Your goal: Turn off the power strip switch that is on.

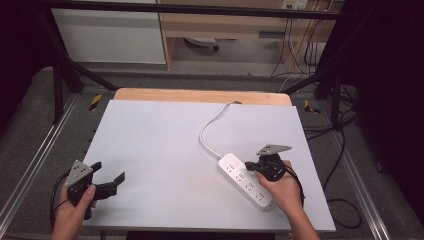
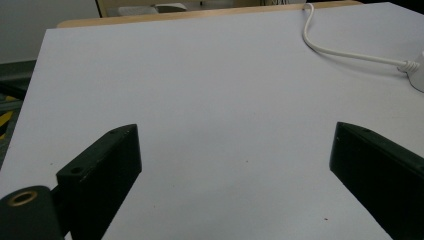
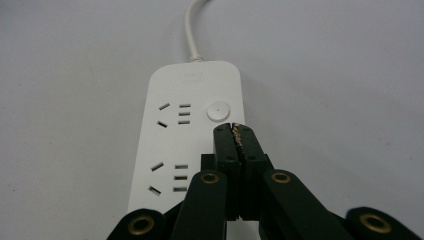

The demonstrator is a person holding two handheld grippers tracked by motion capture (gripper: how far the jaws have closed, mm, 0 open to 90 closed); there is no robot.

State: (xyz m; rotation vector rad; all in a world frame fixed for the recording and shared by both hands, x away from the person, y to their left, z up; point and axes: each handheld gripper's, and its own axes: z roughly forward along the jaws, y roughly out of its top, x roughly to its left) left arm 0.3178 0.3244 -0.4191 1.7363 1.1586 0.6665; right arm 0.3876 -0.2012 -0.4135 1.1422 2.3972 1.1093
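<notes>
High view: white power strip (image 1: 246,181) lying diagonally on the white table (image 1: 160,150), right of centre, near the front edge; cord (image 1: 210,131) looping back toward the far edge. Right gripper (image 1: 248,166) over the strip's far end, jaws together, nothing held. Left gripper (image 1: 111,181) resting at the front left corner, well apart from the strip, jaws spread, empty.

Left gripper view: jaws wide apart over bare table (image 2: 200,100); cord (image 2: 345,52) and a corner of the strip (image 2: 417,75) at far right.

Right gripper view: closed tips (image 3: 233,131) just below the round switch button (image 3: 219,110), at the cord end of the strip (image 3: 175,145). Probably lining up a press on the button. Best done with tips kept together, nudged forward onto the button's centre, pushed straight down, not at a slant, to avoid sliding off or shoving the strip. Left gripper could steady the strip if it skids.

Faint embossed mark (image 3: 191,76) above the sockets; too small to read. No other writing legible.
</notes>
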